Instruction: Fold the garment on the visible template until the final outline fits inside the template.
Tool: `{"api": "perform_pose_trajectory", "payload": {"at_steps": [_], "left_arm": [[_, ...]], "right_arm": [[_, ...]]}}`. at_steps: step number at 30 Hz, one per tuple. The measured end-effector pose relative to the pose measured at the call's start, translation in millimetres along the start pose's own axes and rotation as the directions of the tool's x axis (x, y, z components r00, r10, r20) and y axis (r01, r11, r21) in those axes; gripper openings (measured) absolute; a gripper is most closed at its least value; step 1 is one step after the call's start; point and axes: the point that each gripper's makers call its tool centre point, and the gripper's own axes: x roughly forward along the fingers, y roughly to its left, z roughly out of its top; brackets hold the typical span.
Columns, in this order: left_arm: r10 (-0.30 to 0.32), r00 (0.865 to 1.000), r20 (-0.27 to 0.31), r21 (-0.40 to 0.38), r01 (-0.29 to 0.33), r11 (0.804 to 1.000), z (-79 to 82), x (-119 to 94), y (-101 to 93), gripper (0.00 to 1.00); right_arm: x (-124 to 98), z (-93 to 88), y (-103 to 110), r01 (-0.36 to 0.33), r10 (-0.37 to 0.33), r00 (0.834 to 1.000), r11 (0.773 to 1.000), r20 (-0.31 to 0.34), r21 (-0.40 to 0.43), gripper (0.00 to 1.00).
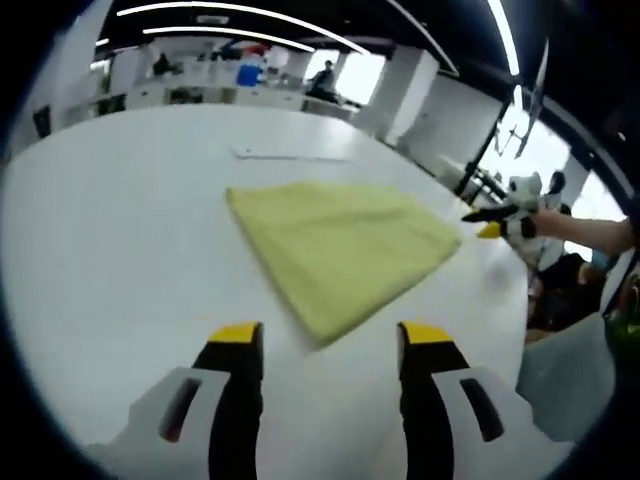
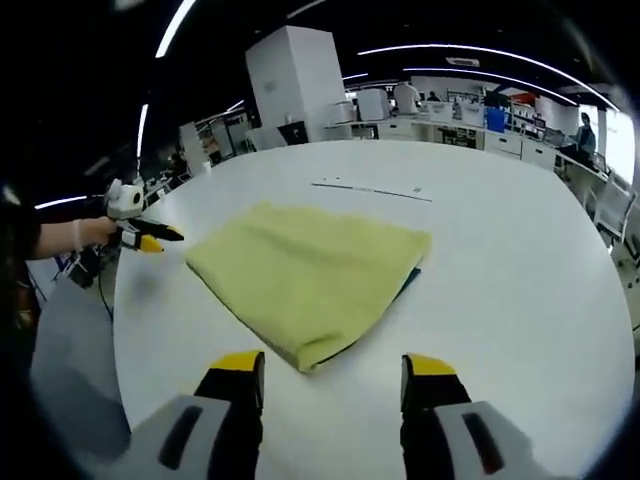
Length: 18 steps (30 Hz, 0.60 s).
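A: Garment where?
B: Folded flat on white table, mid-table; long axis runs corner to corner, near corner toward left gripper.
A: Jaws?
B: Left and right gripper both spread, holding nothing.

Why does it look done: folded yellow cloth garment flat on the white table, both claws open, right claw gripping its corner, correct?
Not quite. In the right gripper view, the right claw is open, short of the folded yellow cloth garment, gripping nothing. The rest holds.
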Motion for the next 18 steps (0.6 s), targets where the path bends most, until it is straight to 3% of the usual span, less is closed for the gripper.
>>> {"api": "perform_pose_trajectory", "payload": {"at_steps": [4, 18], "left_arm": [[-0.005, 1.0, -0.01, -0.011, 0.004, 1.0, -2.5, 2.5, -0.6, 0.46], [-0.006, 0.998, -0.055, -0.061, 0.003, 0.998, -18.4, 17.4, 3.8, 0.33]], "right_arm": [[5.3, -1.9, 1.4, -0.013, 0.013, 1.0, 1.0, -0.007, 0.009, 0.5], [19.7, -17.1, 16.8, -0.06, 0.061, 0.997, 0.997, -0.038, 0.04, 0.21]]}}
